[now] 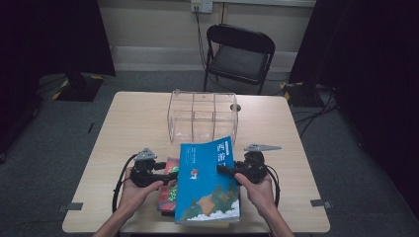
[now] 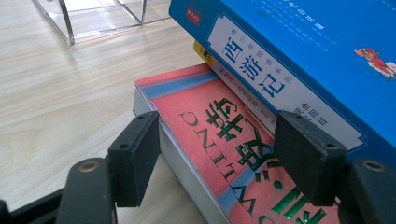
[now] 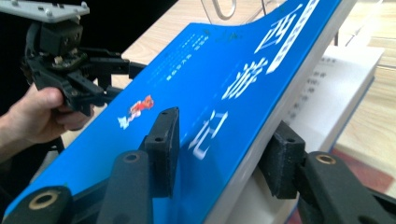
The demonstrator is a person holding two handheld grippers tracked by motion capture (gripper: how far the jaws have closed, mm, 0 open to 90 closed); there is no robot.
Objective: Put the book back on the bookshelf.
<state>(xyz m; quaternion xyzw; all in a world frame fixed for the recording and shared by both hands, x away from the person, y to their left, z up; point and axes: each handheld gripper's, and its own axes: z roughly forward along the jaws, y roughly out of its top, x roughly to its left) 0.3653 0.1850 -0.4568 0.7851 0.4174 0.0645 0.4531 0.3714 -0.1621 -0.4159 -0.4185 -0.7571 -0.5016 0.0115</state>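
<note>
— Compartments are seen inside the clear acrylic organizer at the far middle of the table; is anything held in them?

— Nothing can be made out in them; only dividers and the wood beneath are seen through the walls.

— And the blue book?

— It is raised at a tilt over the stack near the front edge, clamped by the right gripper, whose jaws are closed across its cover and page edge. A white book under it is mostly covered.

— How is the left gripper set?

— Its jaws are spread wide on either side of the red book, one beside the page edge and one over the cover; no firm grip can be confirmed.

— What is cut off?

— The red book's lower title is cropped in the left gripper view, and its far half is hidden by the blue book.
</note>
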